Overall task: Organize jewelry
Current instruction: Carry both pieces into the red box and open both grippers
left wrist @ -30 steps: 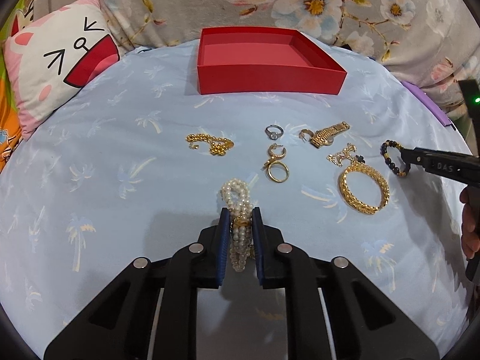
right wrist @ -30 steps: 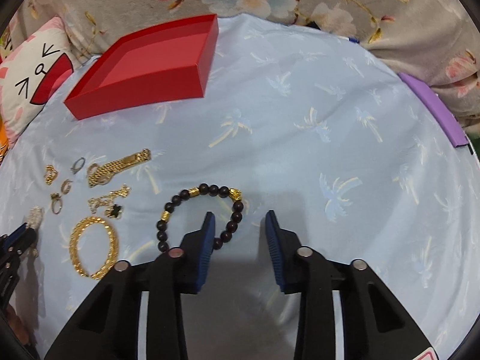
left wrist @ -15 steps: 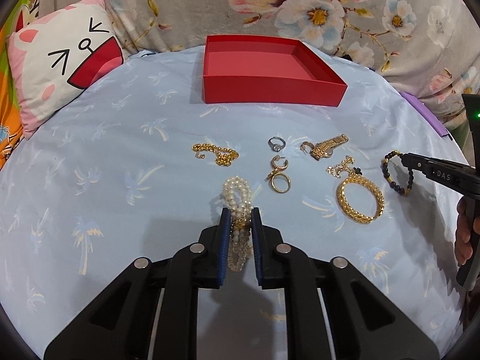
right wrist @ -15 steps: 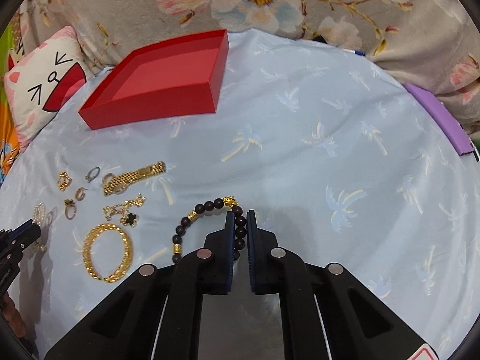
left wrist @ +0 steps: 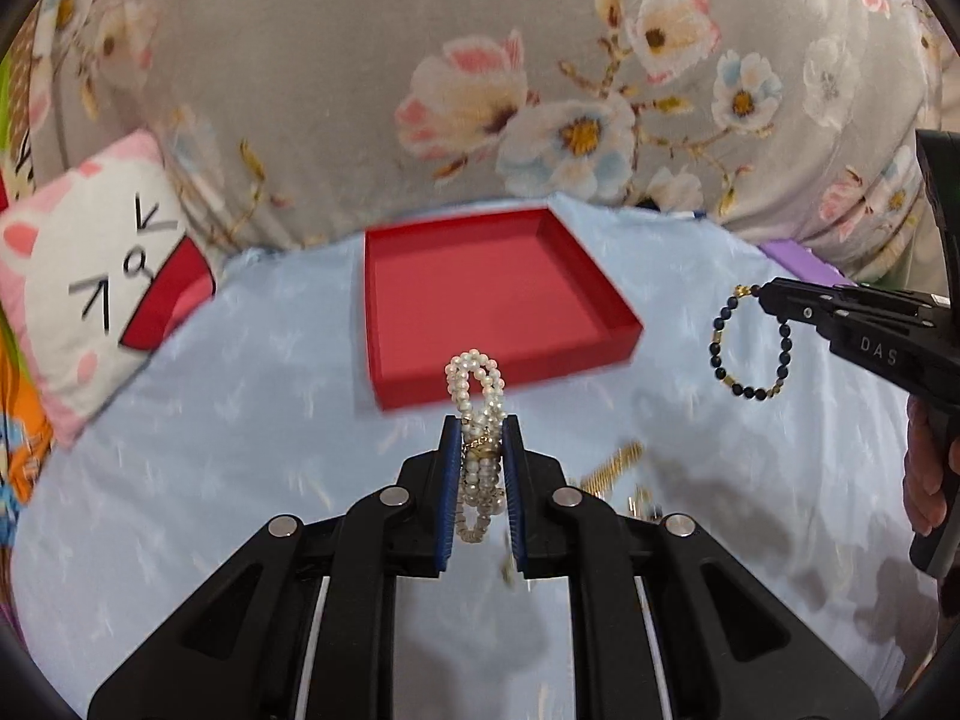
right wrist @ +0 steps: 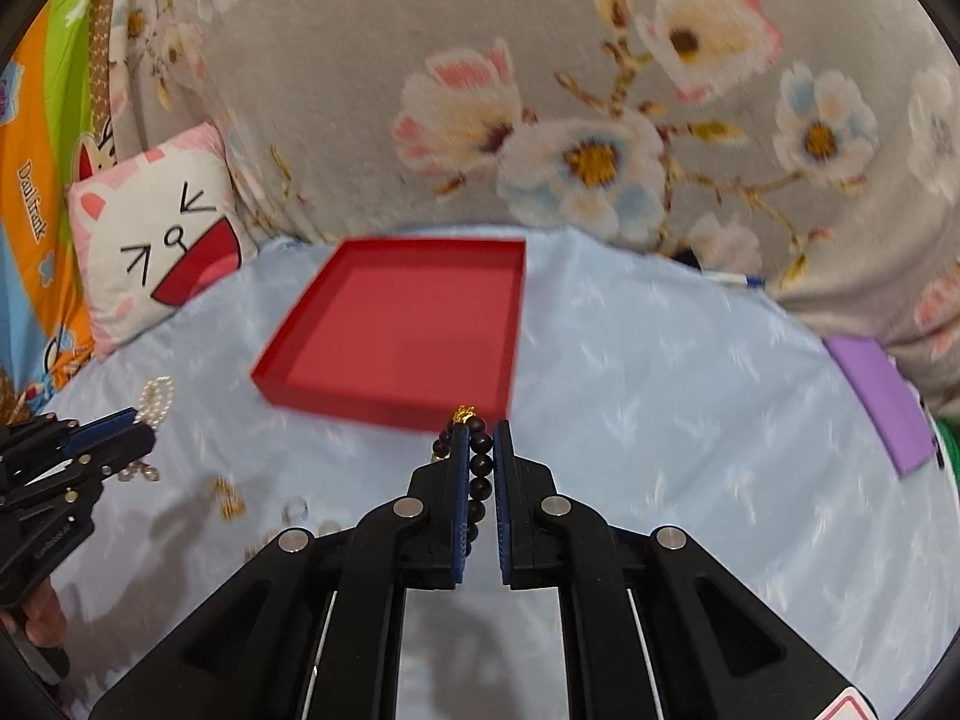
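bed cover (left wrist: 240, 420): pale blue | red box (left wrist: 489, 300): open, near far edge | left gripper (left wrist: 482, 438): clamped on pearl bracelet (left wrist: 477, 378), lifted clear | right gripper (right wrist: 481, 438): clamped on dark bead bracelet (right wrist: 480, 462), hanging above cover

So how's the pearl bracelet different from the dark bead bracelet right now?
The pearl bracelet is white, several strands bunched in the left gripper; the dark bead bracelet is a single black strand with gold accents. It hangs as an open ring from the right gripper. Both are clamped and lifted off the sheet.
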